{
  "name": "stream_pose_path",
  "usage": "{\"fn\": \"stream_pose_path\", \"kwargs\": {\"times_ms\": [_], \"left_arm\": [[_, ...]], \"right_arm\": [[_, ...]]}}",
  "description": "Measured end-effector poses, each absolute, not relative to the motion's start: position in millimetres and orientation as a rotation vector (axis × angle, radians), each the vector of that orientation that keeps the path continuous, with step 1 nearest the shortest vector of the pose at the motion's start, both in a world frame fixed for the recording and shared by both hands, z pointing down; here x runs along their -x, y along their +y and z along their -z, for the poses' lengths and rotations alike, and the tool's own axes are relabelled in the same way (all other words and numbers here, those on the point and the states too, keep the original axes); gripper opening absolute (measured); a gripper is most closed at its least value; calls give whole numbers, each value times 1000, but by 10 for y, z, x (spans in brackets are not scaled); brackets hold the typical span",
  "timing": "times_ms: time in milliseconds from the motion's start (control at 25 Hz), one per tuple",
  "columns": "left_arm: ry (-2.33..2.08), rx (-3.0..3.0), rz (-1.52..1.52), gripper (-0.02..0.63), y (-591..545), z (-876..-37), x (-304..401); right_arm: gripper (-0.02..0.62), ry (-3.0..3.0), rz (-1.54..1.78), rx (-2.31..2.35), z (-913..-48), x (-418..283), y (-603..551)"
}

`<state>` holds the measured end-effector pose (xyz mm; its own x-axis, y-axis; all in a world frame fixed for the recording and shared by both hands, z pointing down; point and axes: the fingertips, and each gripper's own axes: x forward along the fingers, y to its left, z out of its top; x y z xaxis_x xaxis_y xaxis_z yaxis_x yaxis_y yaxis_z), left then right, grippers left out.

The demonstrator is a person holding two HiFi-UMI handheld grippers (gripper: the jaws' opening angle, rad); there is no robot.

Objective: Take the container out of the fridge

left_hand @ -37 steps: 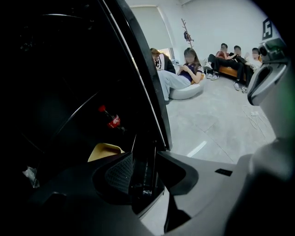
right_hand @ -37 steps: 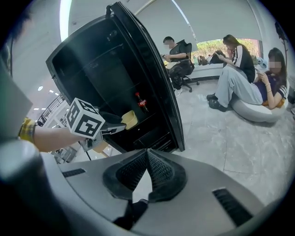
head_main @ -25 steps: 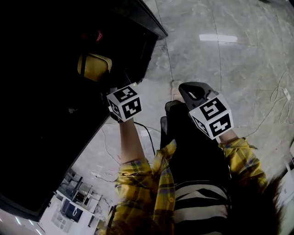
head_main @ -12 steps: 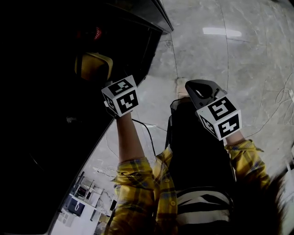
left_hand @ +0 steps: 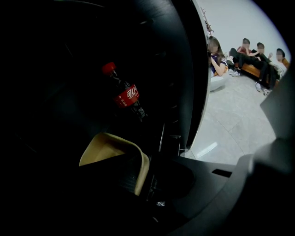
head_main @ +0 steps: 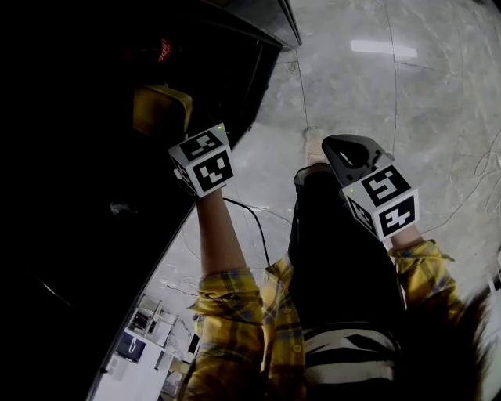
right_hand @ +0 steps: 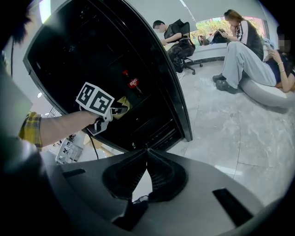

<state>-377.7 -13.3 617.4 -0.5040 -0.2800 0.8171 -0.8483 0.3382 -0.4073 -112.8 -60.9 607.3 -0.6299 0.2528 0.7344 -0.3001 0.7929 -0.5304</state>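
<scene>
A yellow container (head_main: 160, 110) sits on a shelf inside the dark fridge (right_hand: 171, 92). My left gripper (head_main: 182, 141) reaches in to it. In the left gripper view the container's near wall (left_hand: 138, 168) stands between the two jaws, which are closing around it; I see no firm press. Seen from the right gripper view, the left gripper (right_hand: 113, 109) is at the container (right_hand: 121, 102). My right gripper (head_main: 335, 146) hangs outside the fridge over the floor, its jaws (right_hand: 146, 152) shut with nothing between them.
A cola bottle (left_hand: 126, 94) with a red cap stands behind the container on the shelf. The fridge's front edge (head_main: 274, 23) lies just right of my left arm. A cable (head_main: 252, 223) crosses the grey tile floor. Several people sit at the far side of the room (right_hand: 249, 50).
My left gripper has moved a little up and deeper into the fridge, closer to the container. The right gripper has drifted slightly right and stays shut.
</scene>
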Motion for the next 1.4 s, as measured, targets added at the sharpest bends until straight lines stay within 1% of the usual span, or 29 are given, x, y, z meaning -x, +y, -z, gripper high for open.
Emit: {"fn": "stream_pose_path", "kwargs": {"times_ms": [120,560,760,1400], "left_arm": [[-1959,-1005,-1154,51,-162,-6165,3763],[-1910,-1093,-1175,37,-233,-6131,3538],[-1878,-1158,-1209,37,-247,-6027,3320],[-1782,-1310,-1174,37,-129,-5574,2511]], "right_arm": [[28,-2105,-801,-38,-6063,1109,-625],[28,-2143,-786,-103,-5921,1023,-765],[29,-2173,-781,-141,-5748,961,-798],[28,-2272,-708,-210,-5029,791,-800]]}}
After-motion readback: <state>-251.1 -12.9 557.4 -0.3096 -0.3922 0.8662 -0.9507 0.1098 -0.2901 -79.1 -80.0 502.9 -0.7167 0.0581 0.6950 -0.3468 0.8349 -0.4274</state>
